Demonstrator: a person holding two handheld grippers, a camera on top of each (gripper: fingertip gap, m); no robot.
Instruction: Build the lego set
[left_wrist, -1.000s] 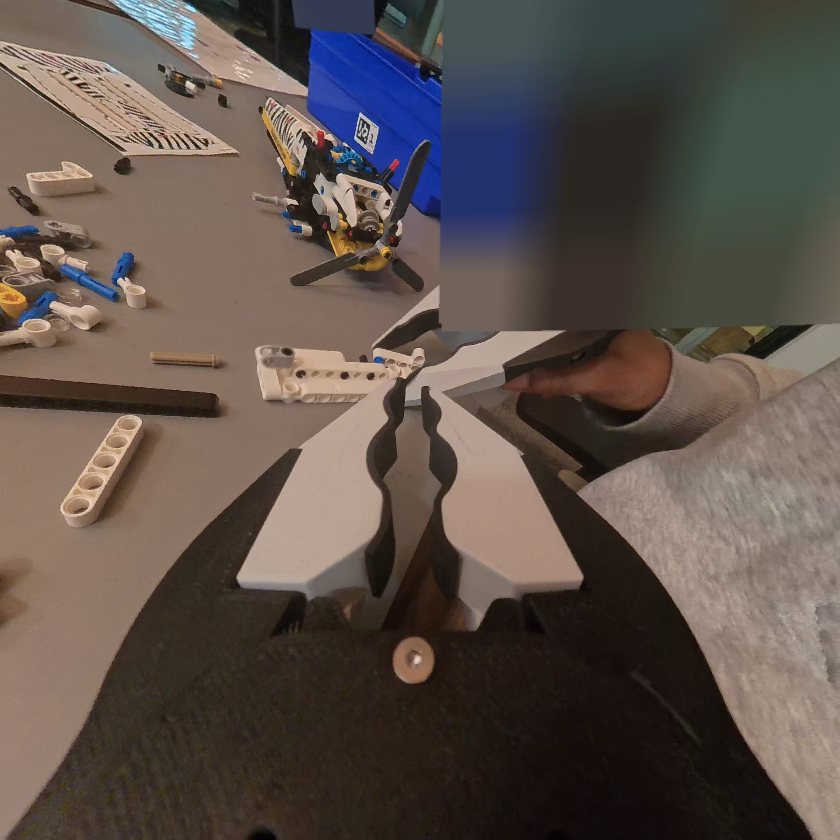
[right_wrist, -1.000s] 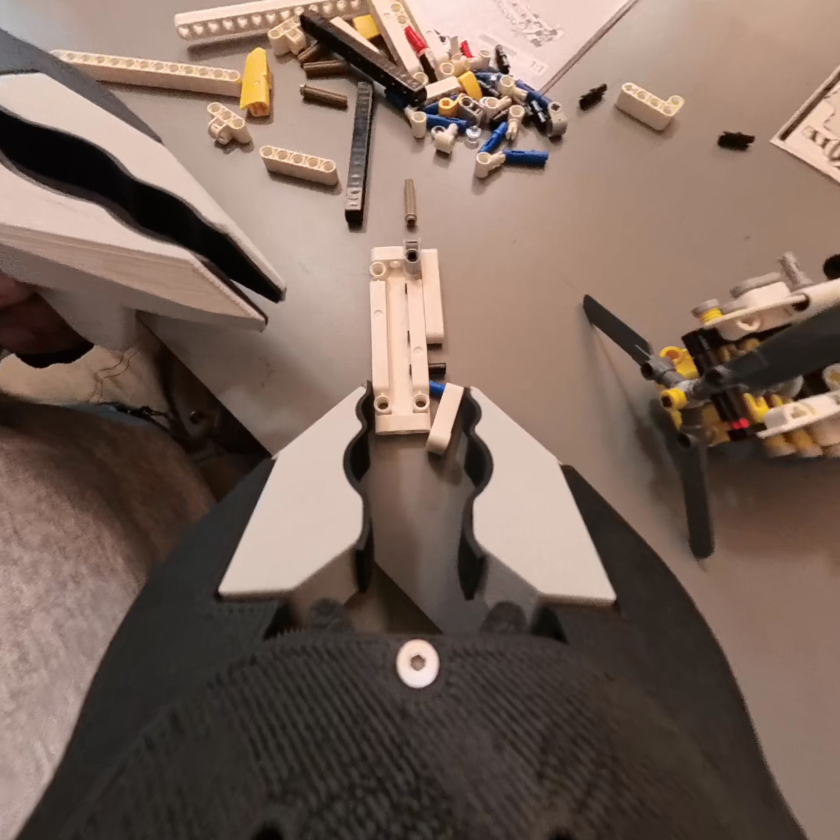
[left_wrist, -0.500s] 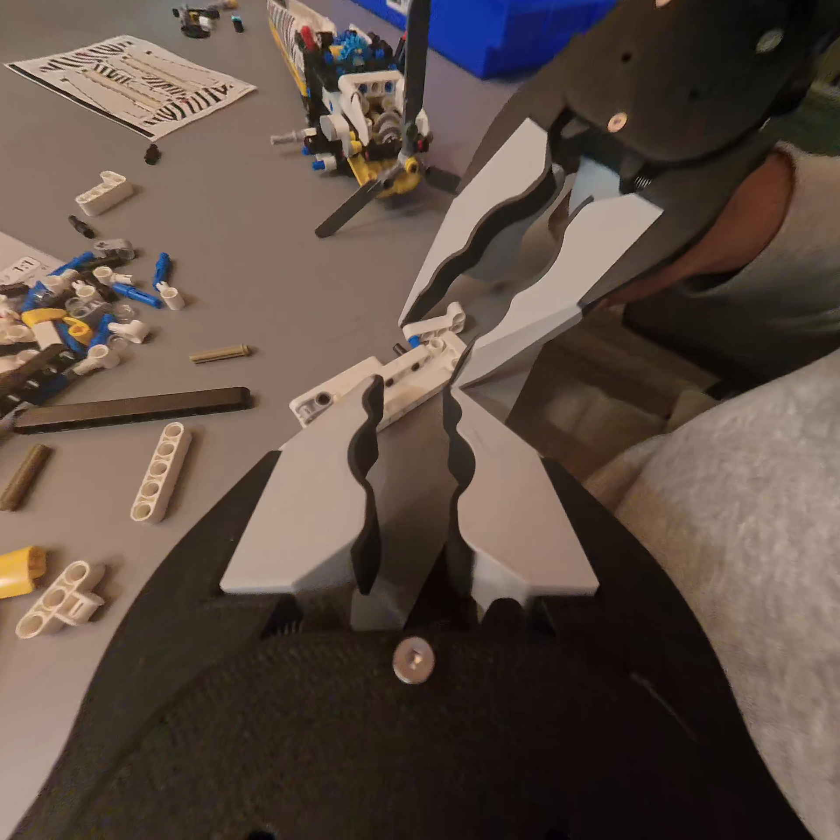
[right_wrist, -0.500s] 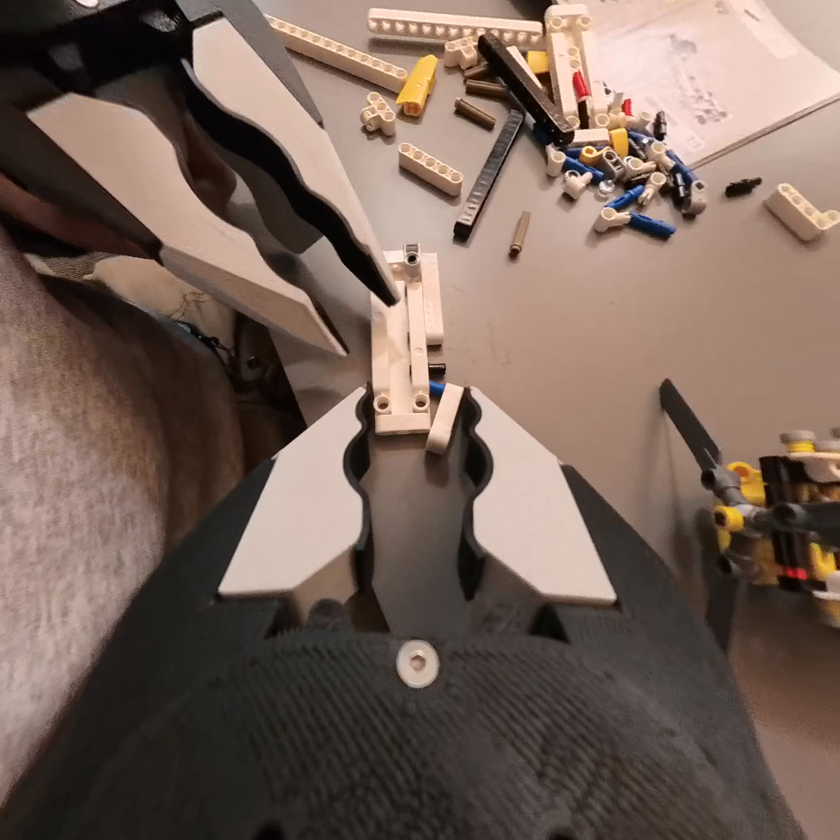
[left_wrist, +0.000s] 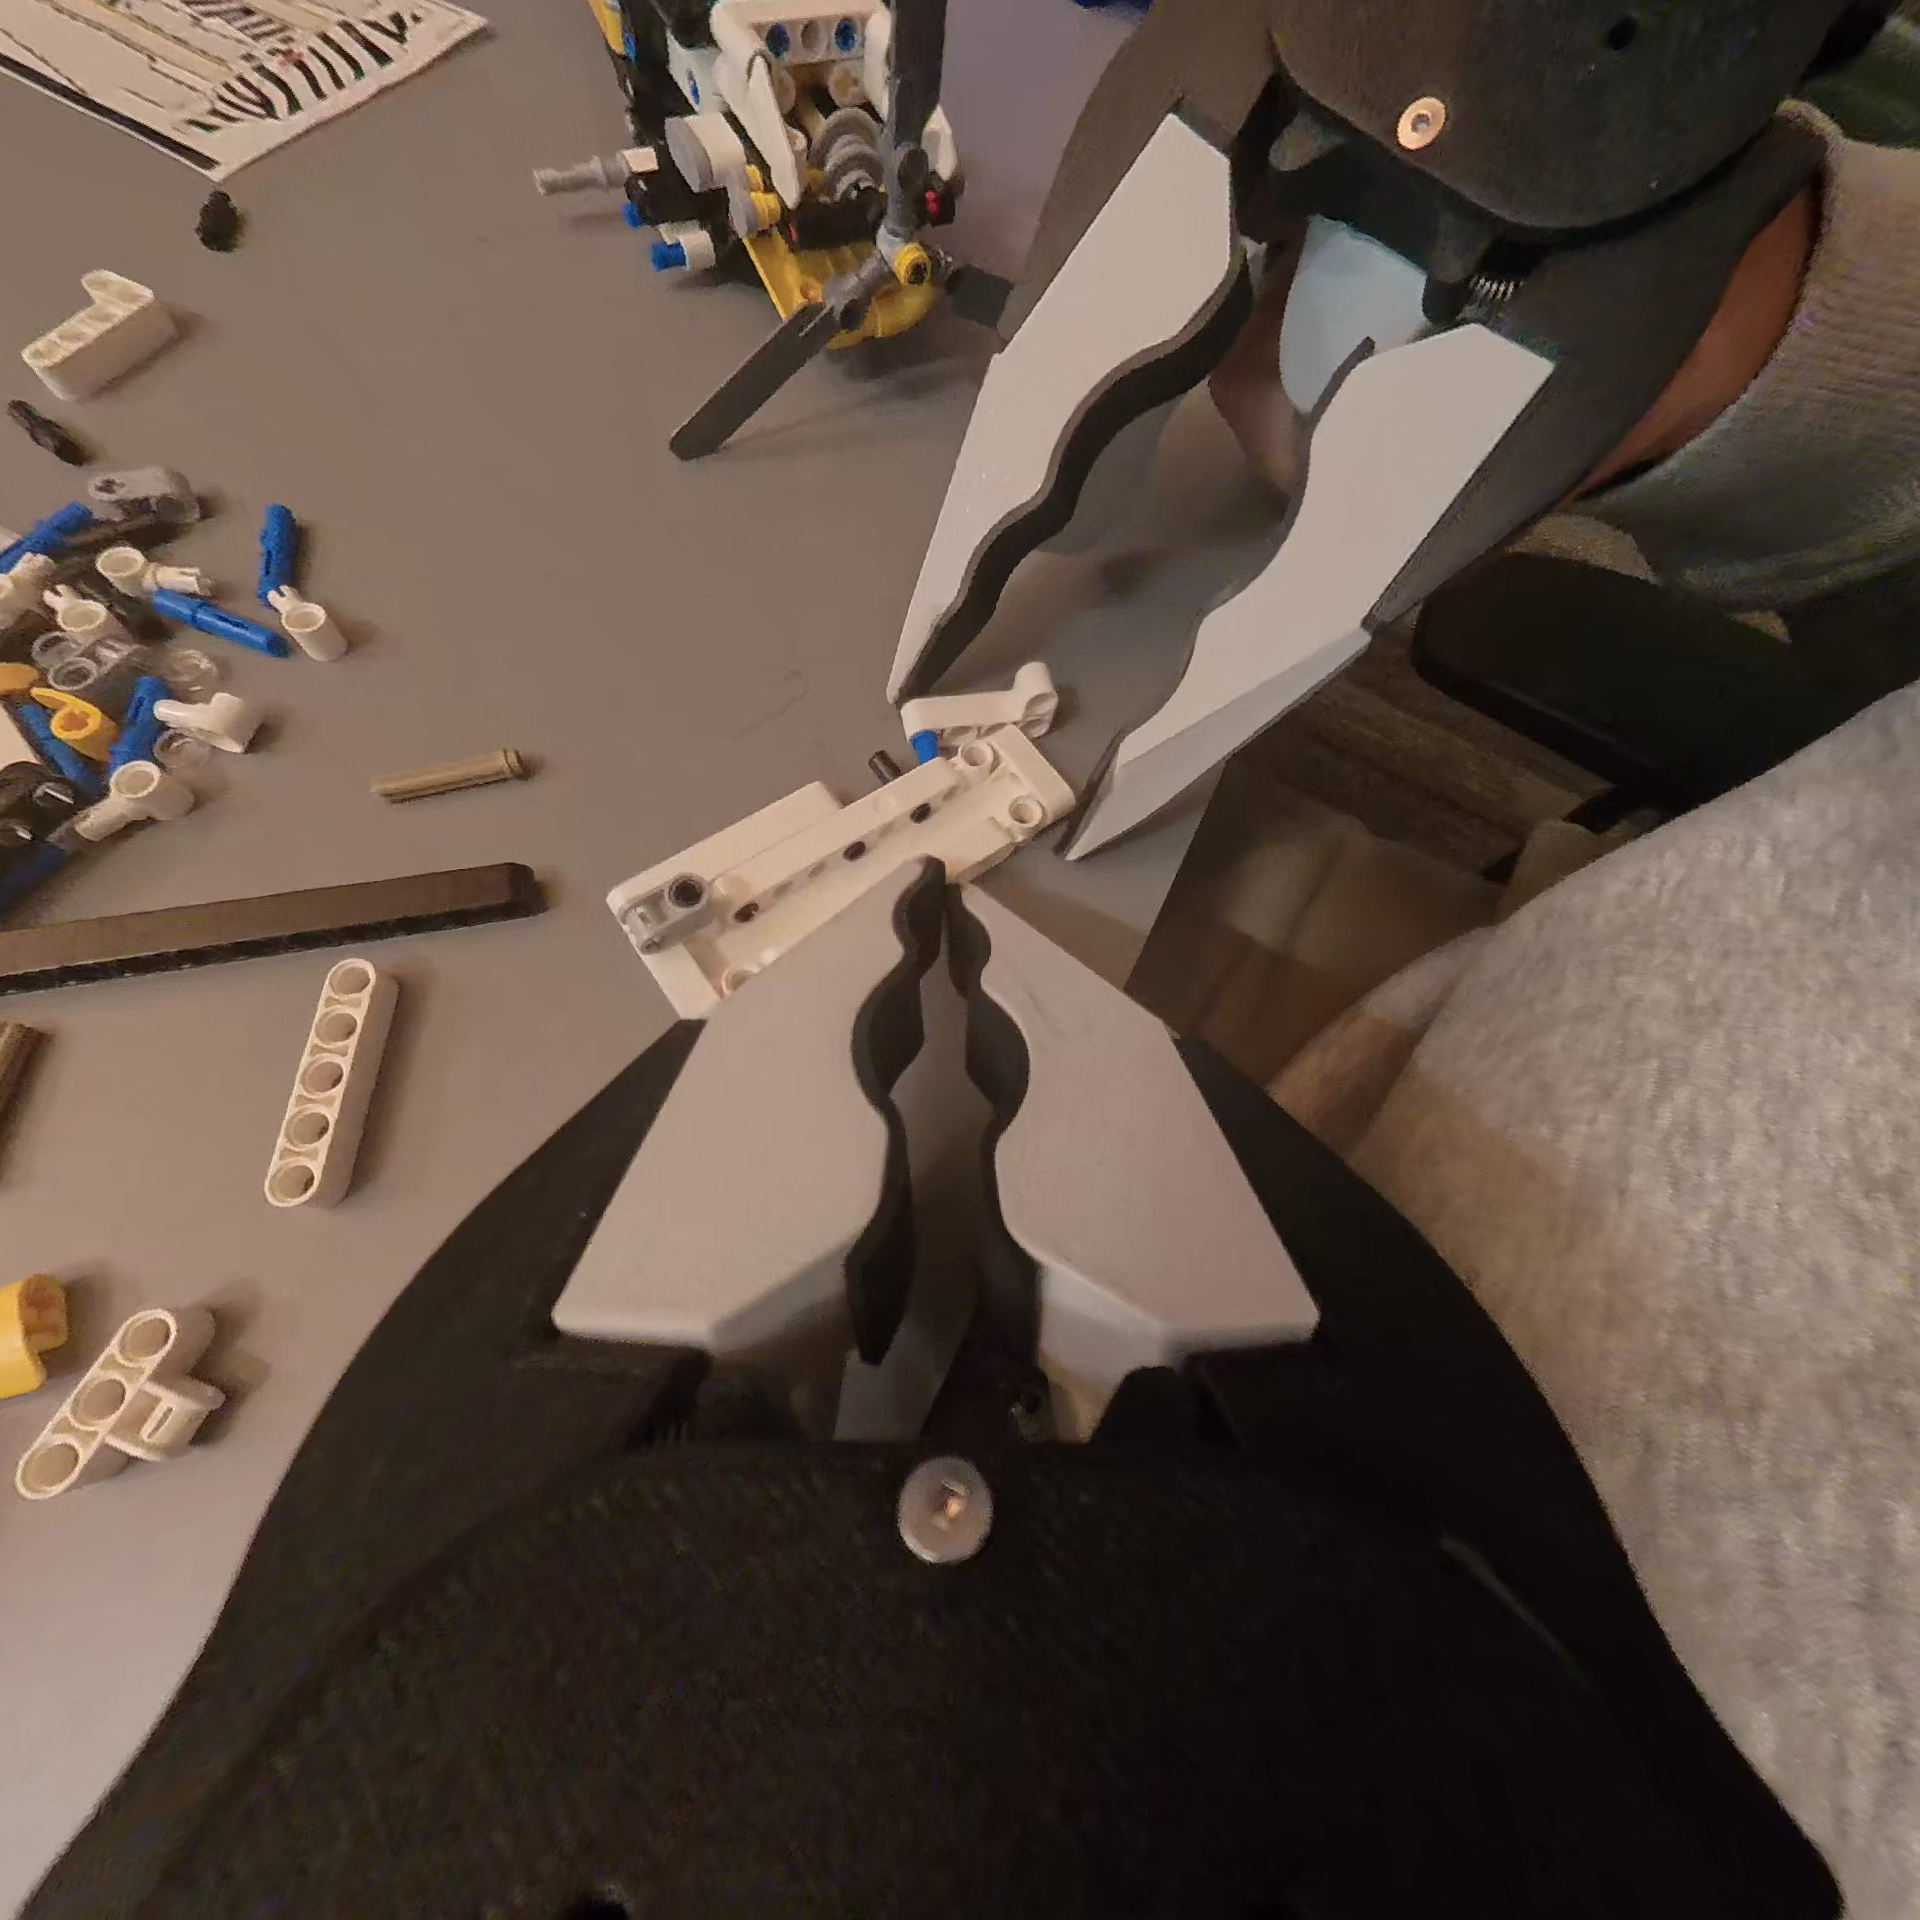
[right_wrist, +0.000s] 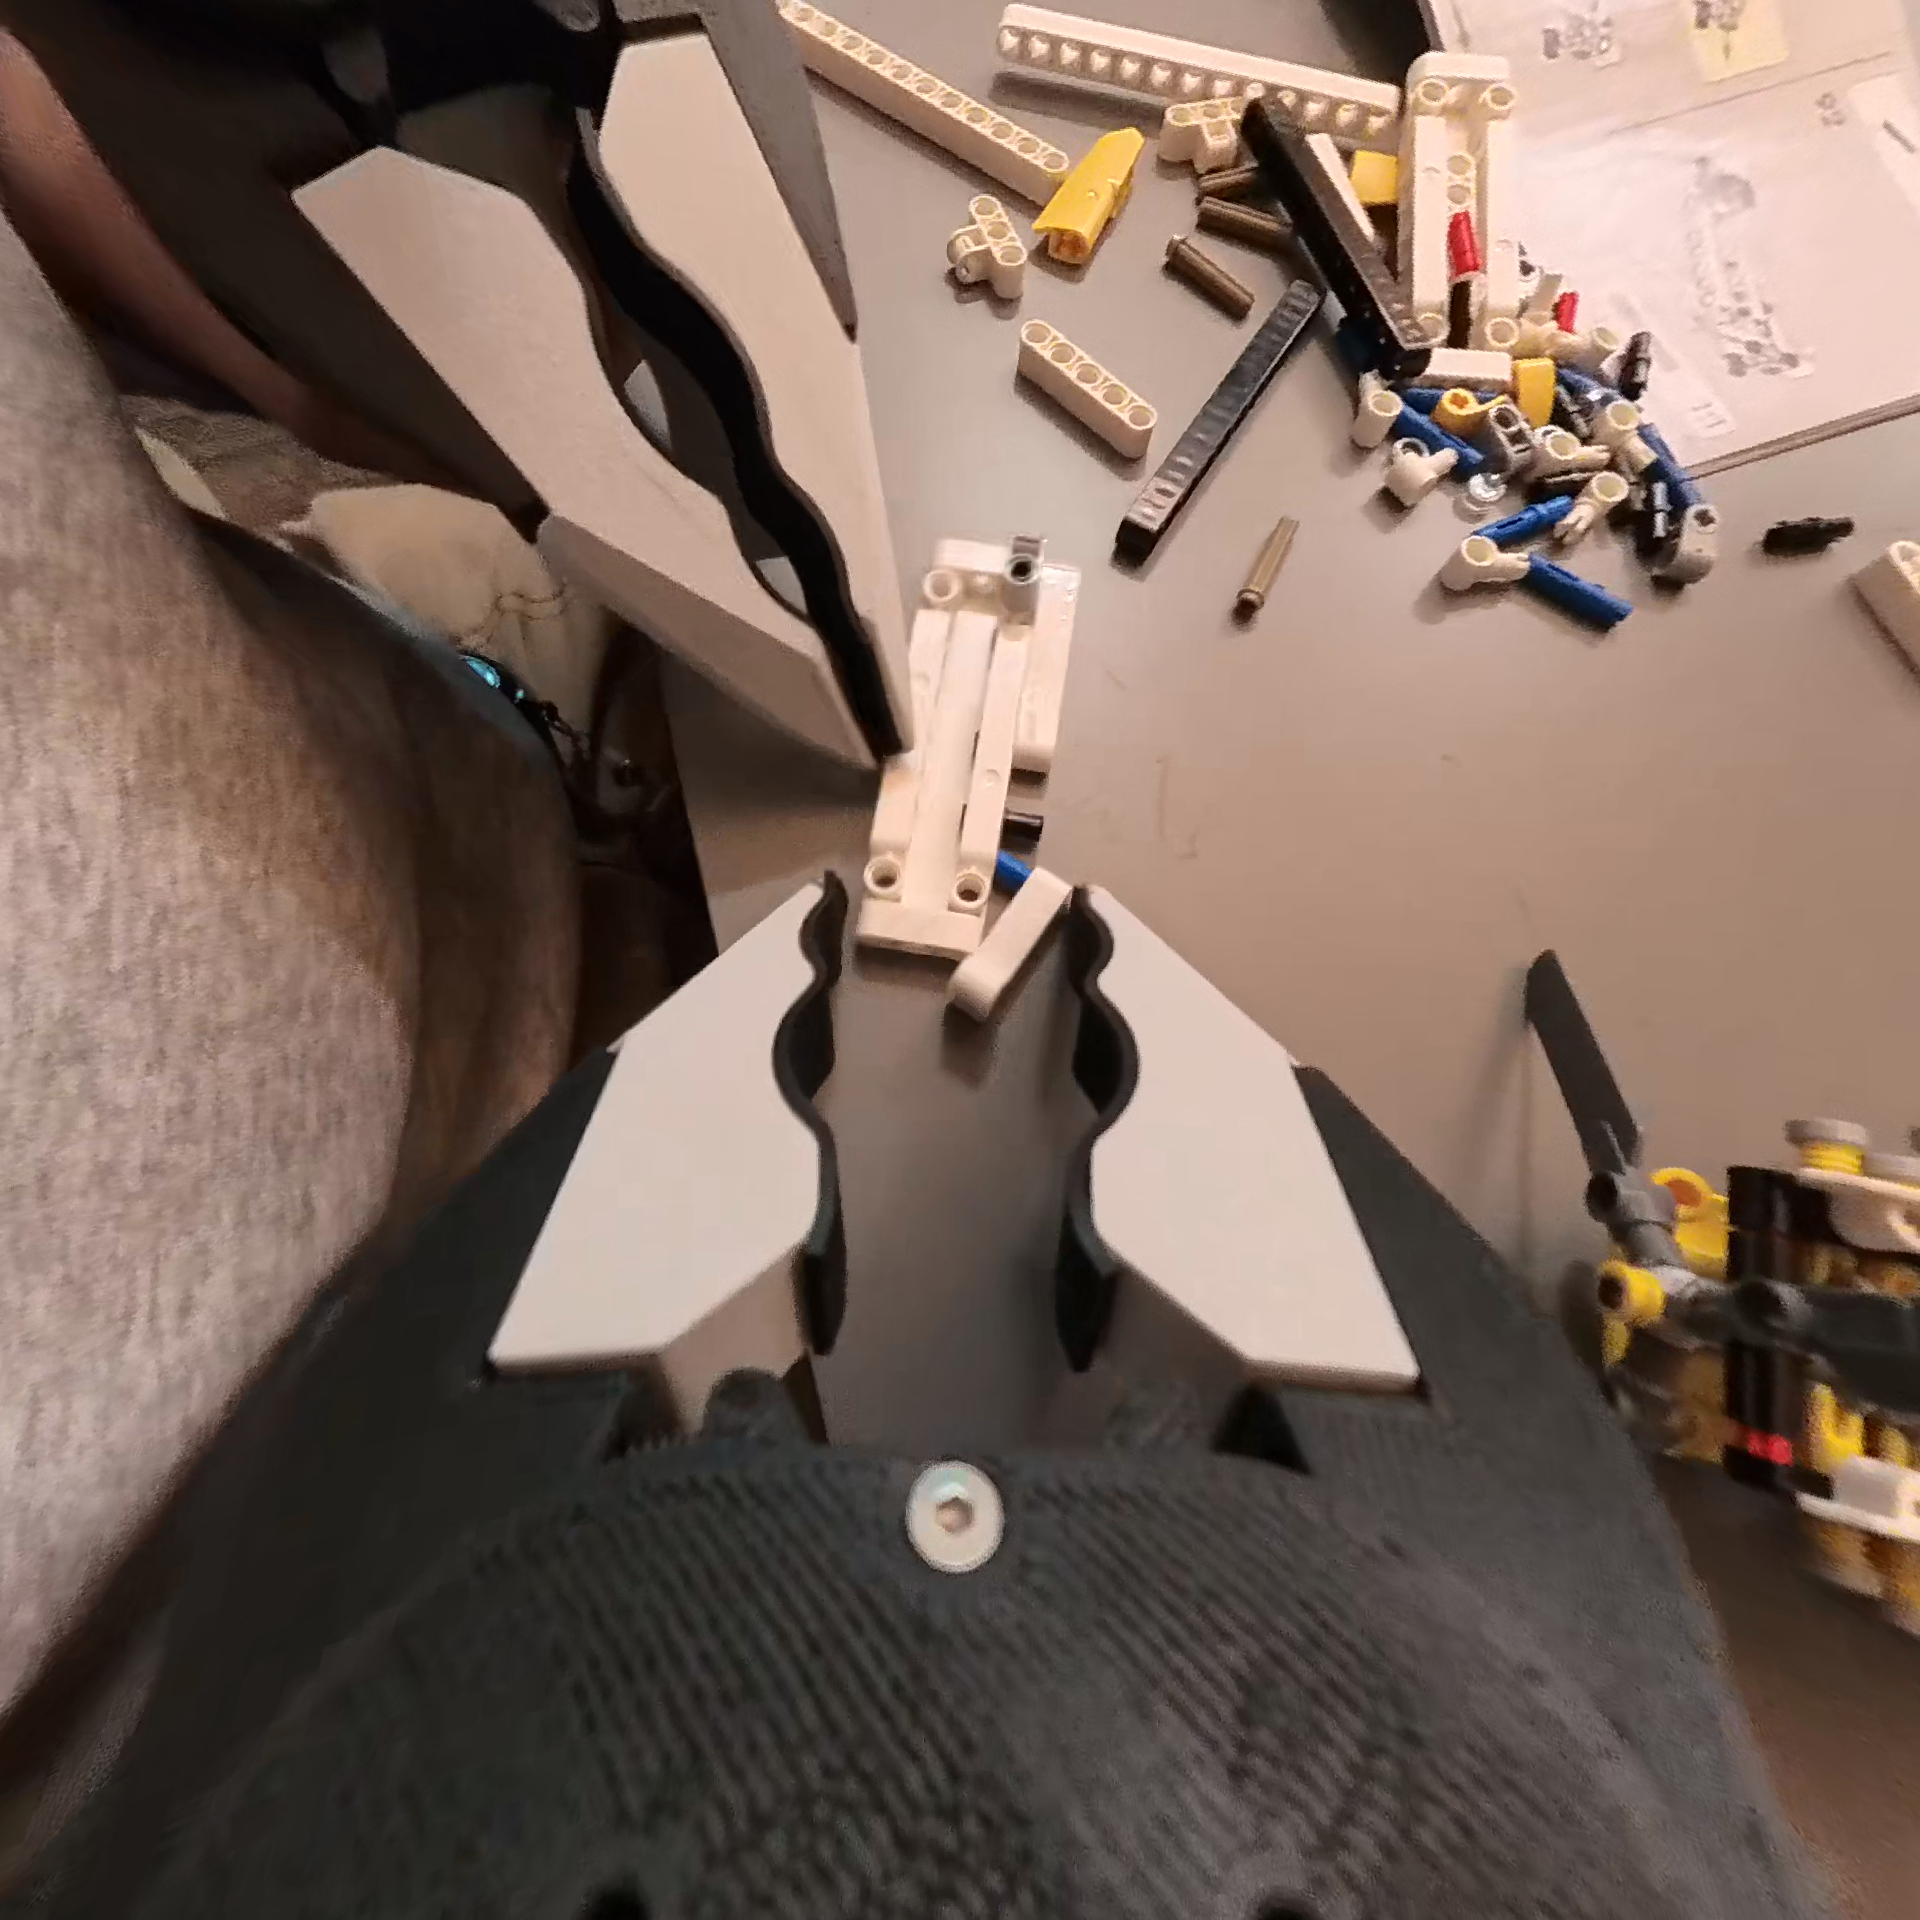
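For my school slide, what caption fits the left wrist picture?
Left gripper, nearly shut, touches the white lego piece while the open right gripper reaches its far end.

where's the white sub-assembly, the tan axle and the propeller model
white sub-assembly (left_wrist: 831, 868): left wrist view, on its long white beam.
tan axle (left_wrist: 452, 775): left wrist view, mid-shaft.
propeller model (left_wrist: 790, 197): left wrist view, on its nose.

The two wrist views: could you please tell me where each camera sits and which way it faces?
Left wrist view: on the left gripper, looking down along its nearly closed fingers at the white assembly; a grey sleeve shows.
Right wrist view: on the right gripper, looking along open fingers at that assembly from its other end.
Both share the assembly, the plane model, loose parts, and each other's gripper.
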